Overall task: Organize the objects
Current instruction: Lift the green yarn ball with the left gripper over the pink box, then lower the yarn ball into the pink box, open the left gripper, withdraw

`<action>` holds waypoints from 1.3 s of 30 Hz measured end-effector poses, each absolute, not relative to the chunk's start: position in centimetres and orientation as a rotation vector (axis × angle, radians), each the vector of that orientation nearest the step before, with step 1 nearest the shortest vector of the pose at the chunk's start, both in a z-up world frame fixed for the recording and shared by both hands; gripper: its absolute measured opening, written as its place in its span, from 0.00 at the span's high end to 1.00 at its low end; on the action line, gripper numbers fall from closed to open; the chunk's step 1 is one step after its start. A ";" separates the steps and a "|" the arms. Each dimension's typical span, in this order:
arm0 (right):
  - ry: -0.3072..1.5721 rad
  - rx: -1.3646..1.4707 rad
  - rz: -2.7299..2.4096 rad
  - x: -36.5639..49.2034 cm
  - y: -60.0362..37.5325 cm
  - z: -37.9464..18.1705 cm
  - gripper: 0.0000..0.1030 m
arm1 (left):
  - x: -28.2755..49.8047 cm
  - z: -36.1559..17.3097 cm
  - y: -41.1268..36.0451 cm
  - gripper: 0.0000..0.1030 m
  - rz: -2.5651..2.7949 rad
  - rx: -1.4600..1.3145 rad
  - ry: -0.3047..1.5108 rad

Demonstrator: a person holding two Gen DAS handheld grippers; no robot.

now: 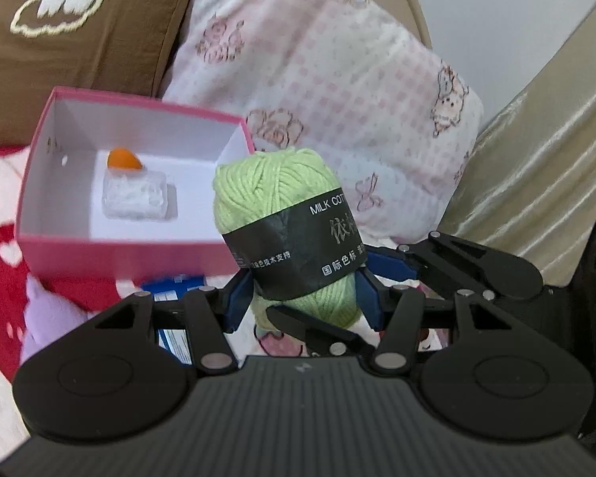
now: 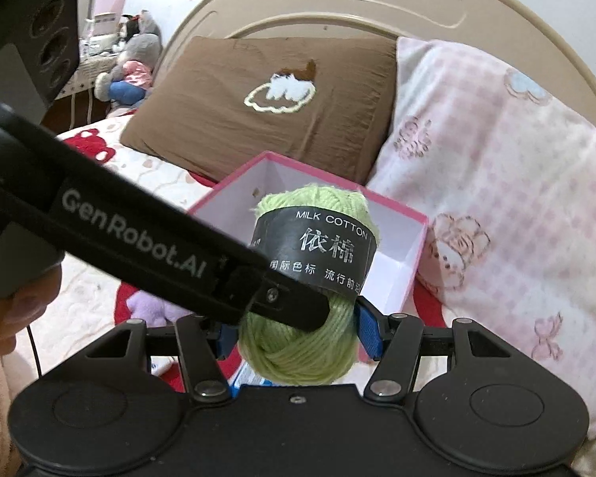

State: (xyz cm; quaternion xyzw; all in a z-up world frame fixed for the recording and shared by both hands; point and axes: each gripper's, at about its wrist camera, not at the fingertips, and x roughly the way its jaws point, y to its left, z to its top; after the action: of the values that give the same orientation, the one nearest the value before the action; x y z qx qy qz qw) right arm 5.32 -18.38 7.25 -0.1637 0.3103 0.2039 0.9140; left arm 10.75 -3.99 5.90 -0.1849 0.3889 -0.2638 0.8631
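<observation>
Yarn (image 1: 282,214), a soft green ball in a black paper band, is pinched by both the left gripper (image 1: 302,298) and the right gripper (image 2: 294,328), near the pink cardboard box (image 1: 119,254) on the bed.

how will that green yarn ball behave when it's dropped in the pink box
The green yarn ball looks soft, so the left gripper and right gripper probably dent it. It seems light. Being rounded, it may roll in the pink box.
</observation>
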 end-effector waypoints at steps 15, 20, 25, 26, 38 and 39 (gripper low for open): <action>0.843 -0.181 0.361 16.3 -16.6 9.7 0.39 | 21.9 7.0 -3.3 0.48 -0.536 -0.461 0.911; 0.845 -0.109 0.335 18.9 -17.7 7.6 0.39 | 24.5 4.5 -3.9 0.48 -0.518 -0.457 0.883; 0.821 -0.110 0.295 21.1 -17.6 4.8 0.40 | 26.5 1.6 -3.9 0.48 -0.501 -0.447 0.861; 0.821 -0.119 0.288 21.5 -17.5 4.2 0.40 | 26.8 1.0 -3.9 0.48 -0.502 -0.447 0.854; 0.844 -0.249 0.239 25.2 -15.8 -1.7 0.41 | 30.2 -5.5 -3.0 0.51 -0.493 -0.535 0.896; 0.844 -0.266 0.235 25.5 -15.6 -2.2 0.41 | 30.6 -6.0 -3.0 0.51 -0.490 -0.546 0.900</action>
State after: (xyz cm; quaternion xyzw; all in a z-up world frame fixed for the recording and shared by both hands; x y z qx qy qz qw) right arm 25.53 -15.59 -2.16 -0.1285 0.4074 0.1136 0.8970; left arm 30.58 -2.97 -5.96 -0.2578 0.4250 -0.2315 0.8362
